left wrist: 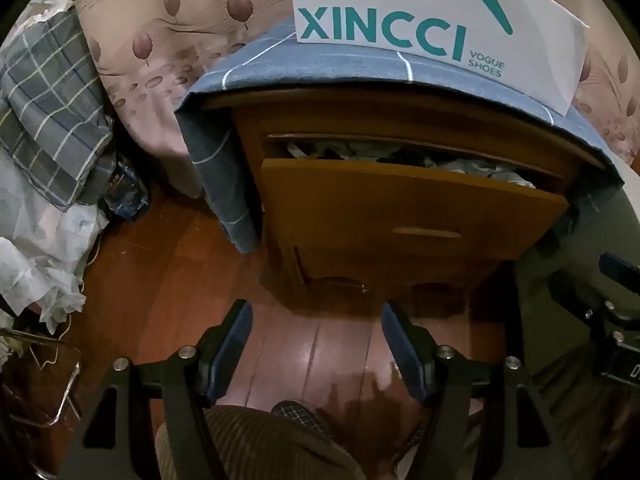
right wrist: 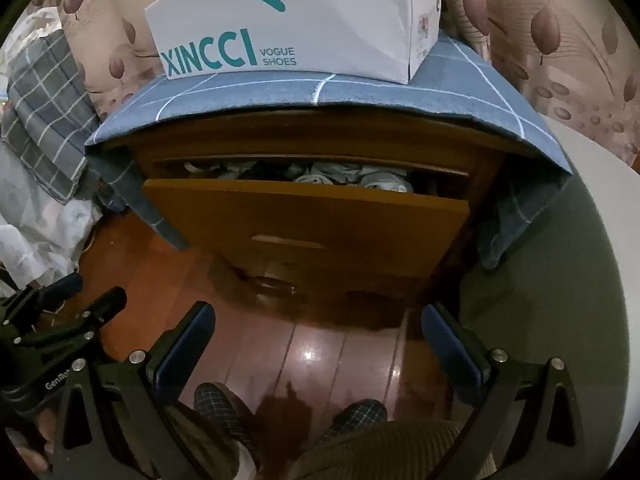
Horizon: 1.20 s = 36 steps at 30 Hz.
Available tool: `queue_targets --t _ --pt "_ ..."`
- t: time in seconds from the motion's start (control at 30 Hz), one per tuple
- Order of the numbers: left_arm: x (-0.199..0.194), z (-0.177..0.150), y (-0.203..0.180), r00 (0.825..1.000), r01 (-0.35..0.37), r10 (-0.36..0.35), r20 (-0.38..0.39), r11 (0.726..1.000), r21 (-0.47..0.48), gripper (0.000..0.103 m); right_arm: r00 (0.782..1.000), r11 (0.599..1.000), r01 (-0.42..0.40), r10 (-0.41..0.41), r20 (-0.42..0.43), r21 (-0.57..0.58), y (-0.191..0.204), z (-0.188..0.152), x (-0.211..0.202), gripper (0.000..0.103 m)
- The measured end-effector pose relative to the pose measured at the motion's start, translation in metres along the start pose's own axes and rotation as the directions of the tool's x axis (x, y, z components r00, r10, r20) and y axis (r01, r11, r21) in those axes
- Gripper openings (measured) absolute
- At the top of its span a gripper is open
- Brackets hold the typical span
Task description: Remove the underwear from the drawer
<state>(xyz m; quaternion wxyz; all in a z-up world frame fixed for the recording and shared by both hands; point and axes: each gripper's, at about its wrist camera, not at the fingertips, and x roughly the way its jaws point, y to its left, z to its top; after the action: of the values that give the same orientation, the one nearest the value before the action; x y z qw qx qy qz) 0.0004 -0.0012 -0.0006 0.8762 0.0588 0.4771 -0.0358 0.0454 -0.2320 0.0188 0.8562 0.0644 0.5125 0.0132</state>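
step in hand: drawer (right wrist: 304,216) is only part way out; judging by the narrow slot, the job now is to open it wider or reach in over the front panel
left claw (left wrist: 316,344): open, nothing between the pads, hovering over the wood floor (left wrist: 320,360) short of the nightstand (left wrist: 400,120)
right claw (right wrist: 320,344): spread wide, empty, also over the floor, aimed at the drawer front
underwear (right wrist: 352,178): inside the drawer, a crumpled pale and dark heap showing in the gap behind the front panel; single pieces cannot be told apart
doing it well: probably hook the handle (right wrist: 288,242) with 1 claw and pull straight out, so the other gets room to drop in from above; pinch a raised fold near the top of the heap, not the whole pile
watch: blue check cloth (right wrist: 320,92) overhangs the nightstand top, shoe box (right wrist: 296,20) sits on it; a snag could drag both
pointing: drawer front faces the person; the heap has no clear heading
long axis: heap runs side to side along the drawer width, parallel to the front panel
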Motion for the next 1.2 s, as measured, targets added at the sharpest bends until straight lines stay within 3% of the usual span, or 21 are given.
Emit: queue_targets --t 0.2,1.2 --pt "-0.0033 -0.0018 0.0044 1.000 0.028 -0.028 0.006 1.000 0.002 0.069 1.000 1.000 0.008 -0.008 -0.002 -0.009 0.0016 0.0011 -0.0010 0.102" --pt "0.0052 -0.0041 0.0046 1.000 0.003 -0.003 -0.011 1.000 -0.016 0.069 1.000 1.000 -0.005 0.005 -0.004 0.002 -0.0004 -0.0003 0.0013 0.102"
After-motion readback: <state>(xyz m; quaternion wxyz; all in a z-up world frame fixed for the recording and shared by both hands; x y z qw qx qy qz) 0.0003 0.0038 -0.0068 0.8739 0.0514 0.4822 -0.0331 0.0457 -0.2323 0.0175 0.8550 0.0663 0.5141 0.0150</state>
